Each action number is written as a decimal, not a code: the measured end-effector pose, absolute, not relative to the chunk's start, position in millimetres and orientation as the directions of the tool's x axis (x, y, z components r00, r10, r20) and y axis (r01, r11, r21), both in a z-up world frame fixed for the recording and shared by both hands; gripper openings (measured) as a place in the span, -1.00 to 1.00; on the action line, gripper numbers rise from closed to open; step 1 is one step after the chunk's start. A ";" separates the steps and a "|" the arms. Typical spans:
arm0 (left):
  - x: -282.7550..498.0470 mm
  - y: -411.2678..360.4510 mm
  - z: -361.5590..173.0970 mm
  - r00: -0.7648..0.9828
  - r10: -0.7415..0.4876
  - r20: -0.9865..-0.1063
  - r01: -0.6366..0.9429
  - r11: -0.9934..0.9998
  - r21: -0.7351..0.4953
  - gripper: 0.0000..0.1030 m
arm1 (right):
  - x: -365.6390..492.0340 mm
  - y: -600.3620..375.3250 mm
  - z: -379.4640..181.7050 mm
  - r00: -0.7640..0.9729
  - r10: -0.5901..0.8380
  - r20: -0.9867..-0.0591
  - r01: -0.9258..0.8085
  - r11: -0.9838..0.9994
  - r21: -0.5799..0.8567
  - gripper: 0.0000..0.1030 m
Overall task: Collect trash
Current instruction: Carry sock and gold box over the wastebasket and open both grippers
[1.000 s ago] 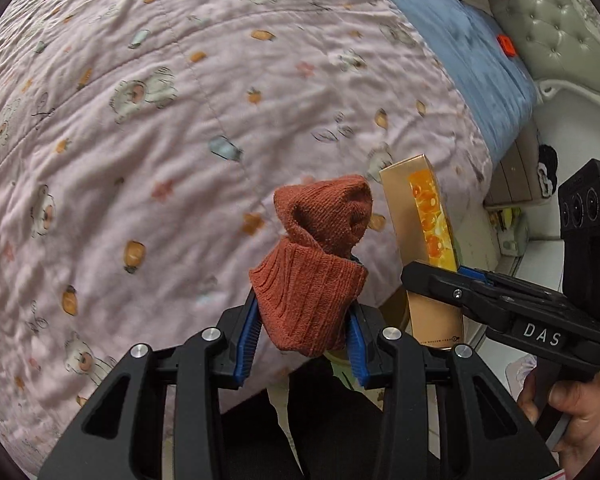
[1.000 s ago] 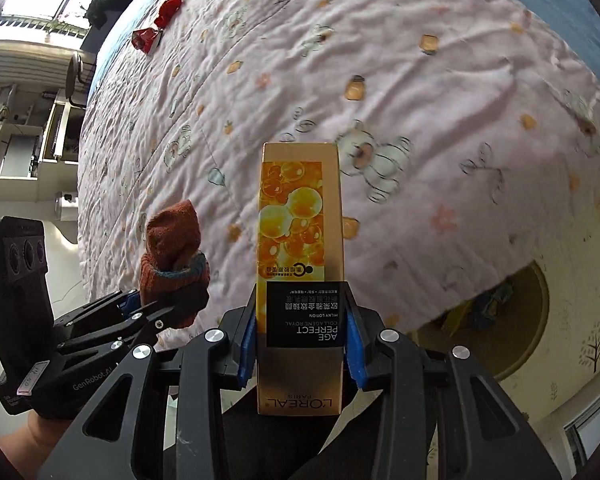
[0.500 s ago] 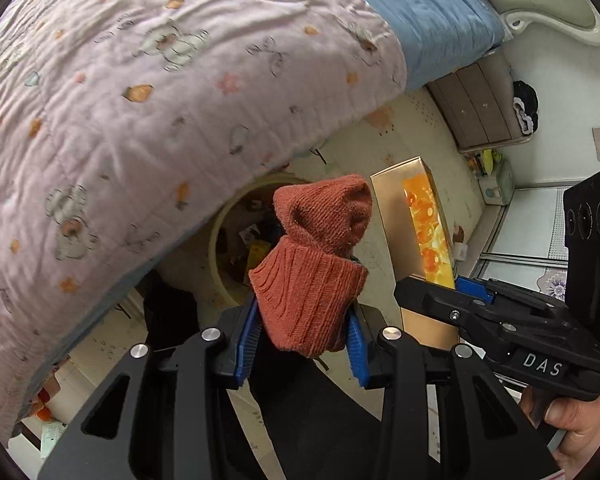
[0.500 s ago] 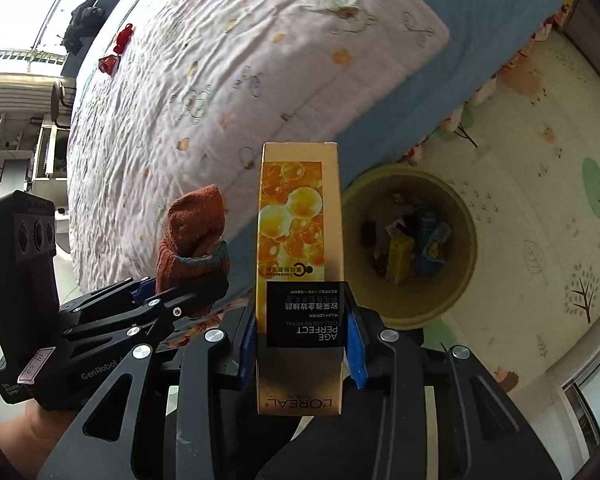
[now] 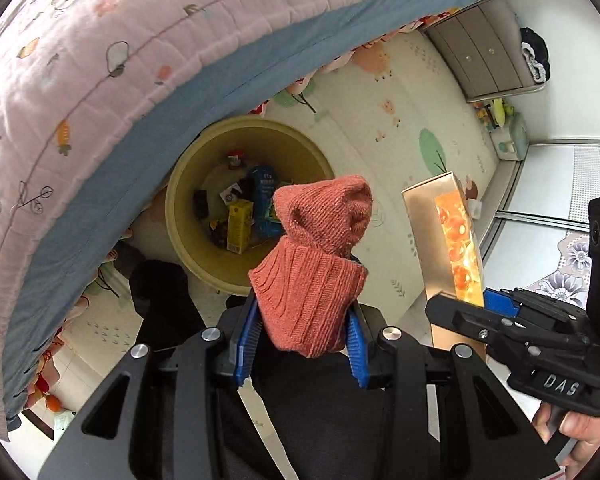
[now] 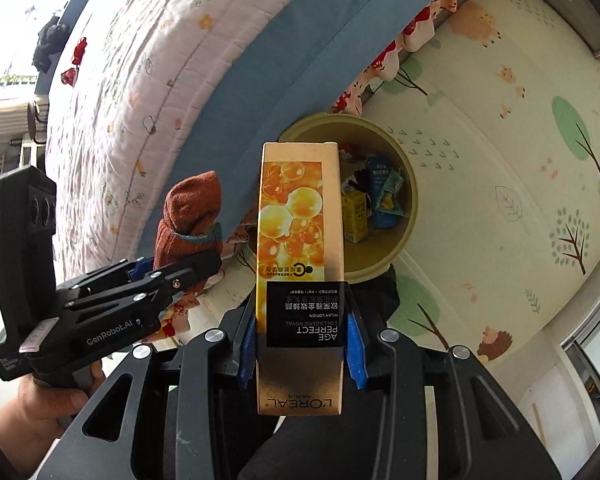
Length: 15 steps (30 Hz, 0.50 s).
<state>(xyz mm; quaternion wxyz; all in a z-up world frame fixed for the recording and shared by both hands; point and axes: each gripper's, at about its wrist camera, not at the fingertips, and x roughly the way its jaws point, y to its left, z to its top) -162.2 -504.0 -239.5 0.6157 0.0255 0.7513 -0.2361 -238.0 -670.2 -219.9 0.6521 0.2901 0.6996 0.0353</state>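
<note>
My left gripper (image 5: 302, 330) is shut on a rust-orange knitted sock (image 5: 316, 264), which stands up between its blue pads. The same sock (image 6: 192, 212) shows at the left of the right wrist view. My right gripper (image 6: 302, 336) is shut on a tall gold lotion carton (image 6: 300, 240) printed with orange bubbles; that carton (image 5: 448, 240) appears at the right in the left wrist view. Both grippers point down over a round yellow bin (image 5: 184, 216) on the floor beside the bed. The bin (image 6: 408, 184) holds several wrappers and small cartons.
A bed with a pink printed quilt (image 5: 100, 40) and blue sheet (image 5: 204, 92) overhangs the bin's left side. A cream play mat (image 6: 500, 160) with tree prints covers the floor. A grey drawer unit (image 5: 480, 52) stands at the far wall. A dark cloth (image 5: 160, 296) lies by the bin.
Both grippers have swung from over the quilt to over the floor. The yellow bin has come into view and now lies just beyond the sock and the carton. Neither grip has changed.
</note>
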 end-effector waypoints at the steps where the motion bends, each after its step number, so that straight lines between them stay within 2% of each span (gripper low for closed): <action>1: -162.1 -504.6 -240.7 -0.238 -0.247 -0.939 0.328 0.890 -0.317 -0.26 | -239.6 -670.1 -221.9 0.012 0.451 -0.892 0.348 0.835 0.426 -0.31; 12: -157.6 -503.0 -244.6 -0.221 -0.236 -0.946 0.316 0.901 -0.298 -0.24 | -218.6 -660.6 -234.7 -0.018 0.440 -0.898 0.258 0.870 0.421 -0.28; 14: -155.4 -501.1 -246.7 -0.227 -0.227 -0.947 0.309 0.905 -0.291 -0.10 | -217.0 -661.5 -237.1 -0.031 0.437 -0.899 0.276 0.868 0.413 0.11; 15: -155.0 -500.6 -247.0 -0.229 -0.212 -0.950 0.312 0.908 -0.278 0.16 | -216.5 -662.2 -237.0 -0.033 0.426 -0.904 0.282 0.872 0.401 0.30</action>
